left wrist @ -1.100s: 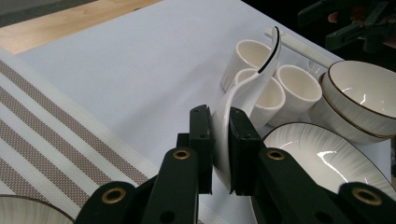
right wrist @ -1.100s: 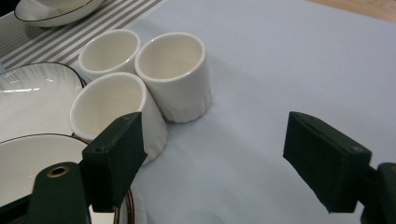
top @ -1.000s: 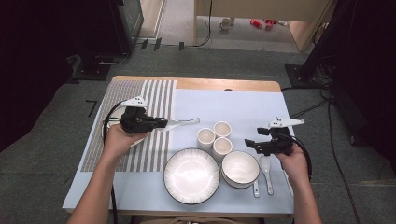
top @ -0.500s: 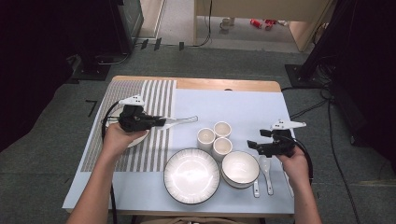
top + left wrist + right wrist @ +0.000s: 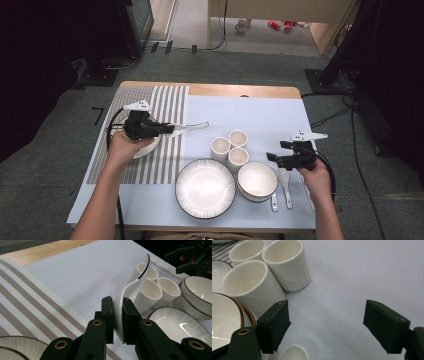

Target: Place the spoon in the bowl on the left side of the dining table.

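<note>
Above striped placemat [image 5: 150, 125]: left gripper [image 5: 167, 129] pinching white ceramic spoon [image 5: 192, 126]. Beside bowl [image 5: 257, 181]: right gripper [image 5: 272, 158] spread, holding nothing. No readable writing.

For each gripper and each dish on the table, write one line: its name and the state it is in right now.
Left gripper: shut on the spoon.
Spoon: held off the table, bowl end pointing away.
Right gripper: open, nothing between its jaws.
Three cups: upright, empty, clustered together.
Plate: flat, empty.
Bowl: upright, empty.
Two spoons: lying on the cloth beside the bowl.
</note>
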{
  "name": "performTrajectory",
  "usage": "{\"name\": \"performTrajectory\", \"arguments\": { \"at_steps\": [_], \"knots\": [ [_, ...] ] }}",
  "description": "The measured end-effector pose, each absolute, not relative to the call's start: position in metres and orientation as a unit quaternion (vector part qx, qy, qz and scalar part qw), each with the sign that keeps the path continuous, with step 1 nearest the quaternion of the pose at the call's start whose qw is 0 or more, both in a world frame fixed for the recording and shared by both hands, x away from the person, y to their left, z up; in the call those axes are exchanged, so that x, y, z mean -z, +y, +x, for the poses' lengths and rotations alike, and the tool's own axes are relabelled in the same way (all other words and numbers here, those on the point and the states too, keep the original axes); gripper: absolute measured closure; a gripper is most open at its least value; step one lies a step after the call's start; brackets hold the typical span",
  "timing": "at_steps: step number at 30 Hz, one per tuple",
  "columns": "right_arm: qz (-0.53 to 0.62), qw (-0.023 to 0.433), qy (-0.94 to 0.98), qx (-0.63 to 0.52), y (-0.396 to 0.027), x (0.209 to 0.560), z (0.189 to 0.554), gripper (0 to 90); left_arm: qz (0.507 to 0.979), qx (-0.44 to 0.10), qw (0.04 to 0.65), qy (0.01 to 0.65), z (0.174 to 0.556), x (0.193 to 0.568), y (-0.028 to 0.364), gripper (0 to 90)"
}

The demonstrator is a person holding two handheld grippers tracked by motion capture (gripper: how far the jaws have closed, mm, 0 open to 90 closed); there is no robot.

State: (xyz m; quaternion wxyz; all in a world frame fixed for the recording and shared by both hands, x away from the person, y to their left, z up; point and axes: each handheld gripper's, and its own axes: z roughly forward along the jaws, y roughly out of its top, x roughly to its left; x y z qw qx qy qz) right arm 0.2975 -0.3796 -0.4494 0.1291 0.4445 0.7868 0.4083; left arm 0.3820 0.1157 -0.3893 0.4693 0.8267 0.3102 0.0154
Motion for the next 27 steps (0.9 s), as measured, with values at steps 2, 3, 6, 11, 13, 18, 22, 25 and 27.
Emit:
{"name": "performTrajectory", "arguments": {
  "at_steps": [2,3,6,11,13,18,22,25,27],
  "knots": [
    [0.447,0.131,0.787,-0.406,-0.38,0.451,0.297,20.6,0.823,-0.015,0.474,0.312,0.382,0.389,0.117,83.5],
    [0.447,0.131,0.787,-0.405,-0.381,0.452,0.297,20.6,0.823,-0.016,0.475,0.312,0.383,0.388,0.119,83.5],
    [0.45,0.131,0.787,-0.401,-0.382,0.455,0.298,20.6,0.822,-0.017,0.476,0.313,0.383,0.388,0.121,83.5],
    [0.455,0.138,0.784,-0.399,-0.386,0.458,0.298,20.6,0.819,-0.018,0.478,0.317,0.385,0.388,0.125,83.5],
    [0.458,0.137,0.783,-0.398,-0.386,0.459,0.298,20.6,0.819,-0.019,0.477,0.317,0.385,0.388,0.126,83.4],
    [0.46,0.135,0.785,-0.392,-0.389,0.463,0.298,20.5,0.818,-0.021,0.478,0.32,0.387,0.388,0.13,83.4],
    [0.463,0.142,0.785,-0.386,-0.392,0.466,0.298,20.5,0.816,-0.021,0.479,0.323,0.387,0.388,0.133,83.5],
    [0.472,0.145,0.781,-0.383,-0.396,0.468,0.297,20.5,0.816,-0.023,0.477,0.327,0.388,0.388,0.135,83.4],
    [0.475,0.148,0.779,-0.382,-0.398,0.47,0.297,20.6,0.816,-0.022,0.477,0.327,0.388,0.388,0.136,83.5]
  ]
}}
